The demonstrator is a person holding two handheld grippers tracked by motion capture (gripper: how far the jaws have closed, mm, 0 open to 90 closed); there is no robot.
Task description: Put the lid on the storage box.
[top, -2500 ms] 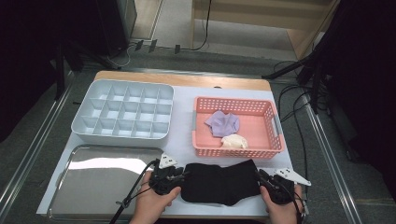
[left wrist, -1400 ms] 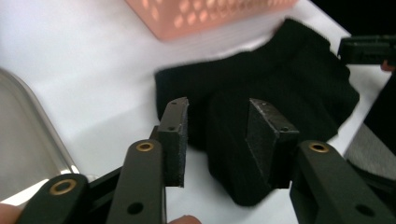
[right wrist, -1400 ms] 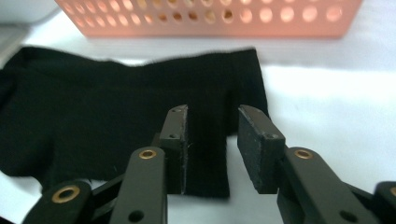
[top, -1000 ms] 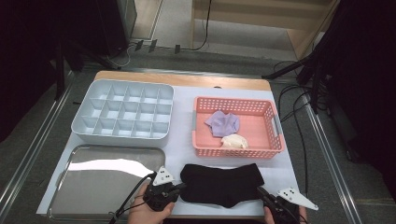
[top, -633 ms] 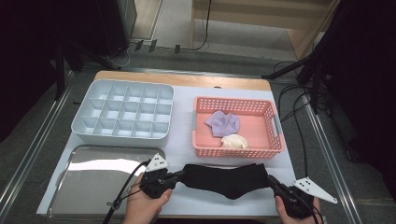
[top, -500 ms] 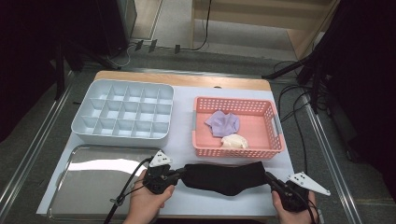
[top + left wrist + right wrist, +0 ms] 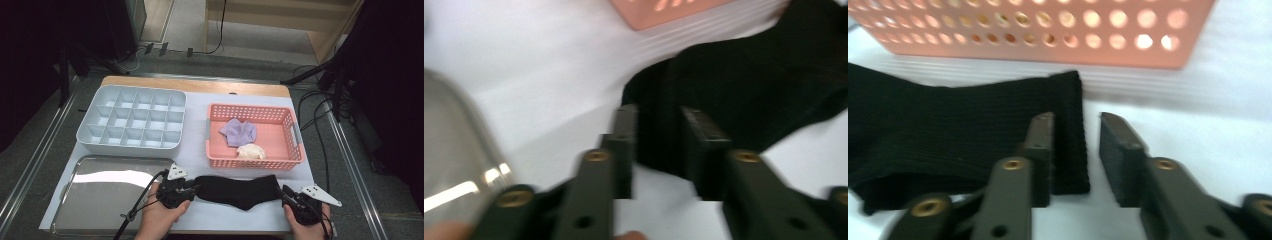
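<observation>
Black knitted sock (image 7: pixel 239 190) lies flat at the table's near edge. Left gripper (image 7: pixel 192 186) and right gripper (image 7: pixel 286 195) have just opened, each straddling an end unpinched. Releasing looks finished; folding it likely comes next, needing fresh grips.

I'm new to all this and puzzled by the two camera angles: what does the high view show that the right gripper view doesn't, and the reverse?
High view alone: the compartment tray, the metal tray, the purple cloth and cream cloth in the basket, and the left tool.

Right gripper view alone: the sock's ribbed edge lying between open jaws, and the holes in the basket's wall.

Both: the black sock, the pink basket, the right tool.
</observation>
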